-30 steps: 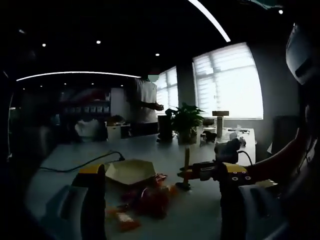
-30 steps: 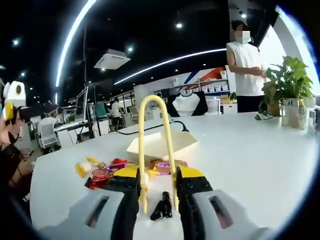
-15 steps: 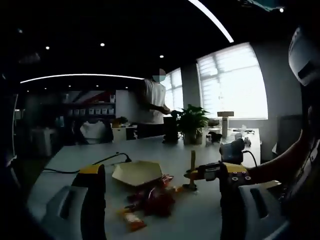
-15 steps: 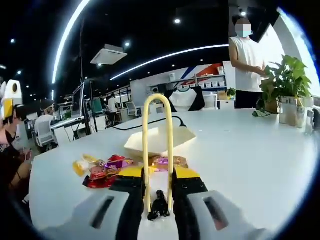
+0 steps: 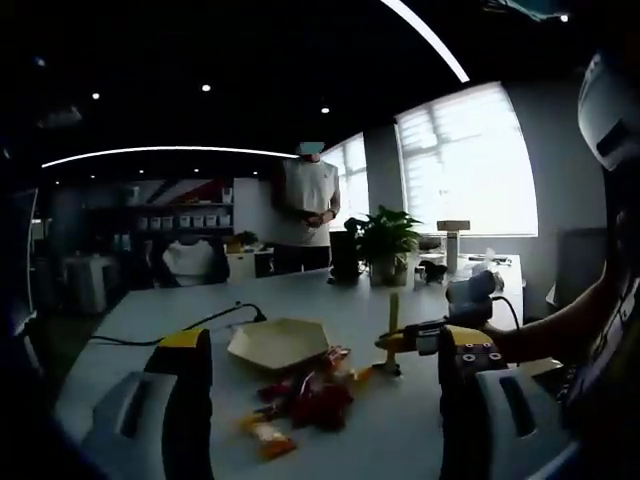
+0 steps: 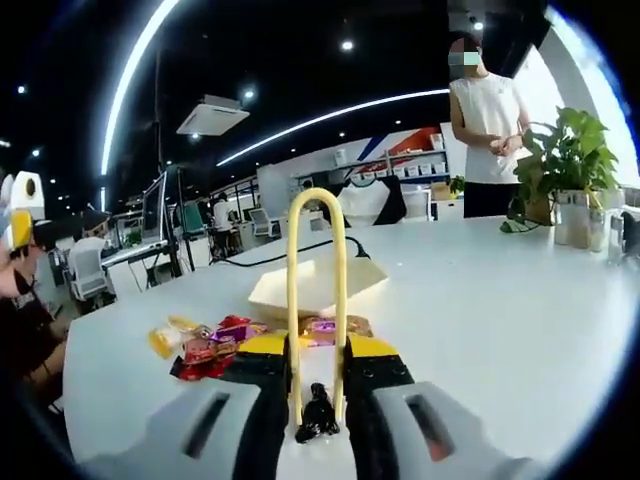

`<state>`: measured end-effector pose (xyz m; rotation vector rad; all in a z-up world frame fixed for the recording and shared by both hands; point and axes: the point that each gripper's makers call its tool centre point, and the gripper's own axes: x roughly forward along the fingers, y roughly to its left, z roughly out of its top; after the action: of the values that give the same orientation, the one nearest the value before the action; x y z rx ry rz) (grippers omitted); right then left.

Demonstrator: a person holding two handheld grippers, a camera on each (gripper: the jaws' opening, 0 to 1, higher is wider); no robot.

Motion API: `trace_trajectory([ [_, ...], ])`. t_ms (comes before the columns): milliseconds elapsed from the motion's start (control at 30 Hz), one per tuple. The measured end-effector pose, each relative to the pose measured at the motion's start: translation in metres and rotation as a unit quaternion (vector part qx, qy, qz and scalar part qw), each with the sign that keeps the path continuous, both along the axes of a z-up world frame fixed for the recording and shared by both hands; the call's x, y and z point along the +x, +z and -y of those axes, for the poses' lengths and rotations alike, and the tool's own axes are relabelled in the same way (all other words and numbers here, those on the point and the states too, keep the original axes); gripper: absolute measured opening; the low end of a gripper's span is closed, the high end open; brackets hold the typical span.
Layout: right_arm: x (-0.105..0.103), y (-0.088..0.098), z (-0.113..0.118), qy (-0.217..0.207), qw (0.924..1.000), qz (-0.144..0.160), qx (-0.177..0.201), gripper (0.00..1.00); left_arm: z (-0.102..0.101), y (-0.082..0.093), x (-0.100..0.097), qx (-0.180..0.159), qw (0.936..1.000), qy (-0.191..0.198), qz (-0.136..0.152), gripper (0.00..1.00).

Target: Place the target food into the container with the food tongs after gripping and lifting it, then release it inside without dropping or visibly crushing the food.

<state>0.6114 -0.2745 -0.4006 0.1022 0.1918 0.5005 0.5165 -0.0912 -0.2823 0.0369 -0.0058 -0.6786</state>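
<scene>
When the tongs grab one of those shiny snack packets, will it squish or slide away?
The snack packets look small and flat, so probably light. Their glossy wrappers may slip between the yellow tongs, which the right gripper holds. The wrapping looks soft and crinkly, so it would likely bend rather than stay stiff; a gentle squeeze seems safest.

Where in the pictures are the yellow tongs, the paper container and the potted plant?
yellow tongs (image 6: 316,262): right gripper view, on the looped arm above the jaws.
paper container (image 5: 277,343): left gripper view, on its open inside.
potted plant (image 6: 572,152): right gripper view, on the leaves.
</scene>
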Motion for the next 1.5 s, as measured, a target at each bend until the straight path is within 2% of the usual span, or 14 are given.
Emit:
trace_trajectory([
  [133, 0.0, 0.011, 0.002, 0.0, 1.0, 0.009, 0.004, 0.14, 0.001, 0.0, 0.0, 0.001, 1.0, -0.001, 0.0, 0.99],
  [233, 0.004, 0.034, 0.003, -0.002, 0.9995, 0.031, 0.009, 0.15, 0.001, -0.001, 0.0, 0.003, 1.0, -0.001, 0.001, 0.99],
  [400, 0.013, 0.06, 0.0, 0.002, 0.9986, 0.051, 0.014, 0.15, 0.001, -0.001, 0.0, 0.004, 1.0, -0.001, 0.001, 0.99],
  [800, 0.045, 0.089, -0.011, 0.011, 0.9976, 0.065, 0.024, 0.15, -0.006, 0.0, 0.003, 0.001, 0.9999, 0.015, 0.003, 1.0],
  [967, 0.07, 0.105, -0.021, 0.024, 0.9965, 0.076, 0.027, 0.15, -0.009, 0.0, 0.004, 0.003, 0.9998, 0.02, 0.004, 1.0],
  [1133, 0.095, 0.107, -0.033, 0.032, 0.9964, 0.074, 0.028, 0.15, -0.01, -0.001, 0.005, 0.006, 0.9997, 0.021, 0.005, 1.0],
  [1267, 0.113, 0.101, -0.041, 0.036, 0.9966, 0.068, 0.029, 0.15, -0.01, 0.001, 0.005, 0.007, 0.9998, 0.02, 0.006, 1.0],
  [1367, 0.129, 0.09, -0.05, 0.038, 0.9966, 0.059, 0.043, 0.15, -0.011, -0.002, 0.006, 0.02, 0.9996, 0.02, 0.007, 1.0],
  [1467, 0.139, 0.074, -0.058, 0.042, 0.9978, 0.047, 0.02, 0.15, -0.009, -0.002, 0.006, 0.023, 0.9995, 0.017, 0.008, 1.0],
  [1500, 0.143, 0.068, -0.062, 0.045, 0.9977, 0.044, 0.027, 0.15, -0.009, -0.002, 0.006, 0.023, 0.9995, 0.018, 0.009, 1.0],
])
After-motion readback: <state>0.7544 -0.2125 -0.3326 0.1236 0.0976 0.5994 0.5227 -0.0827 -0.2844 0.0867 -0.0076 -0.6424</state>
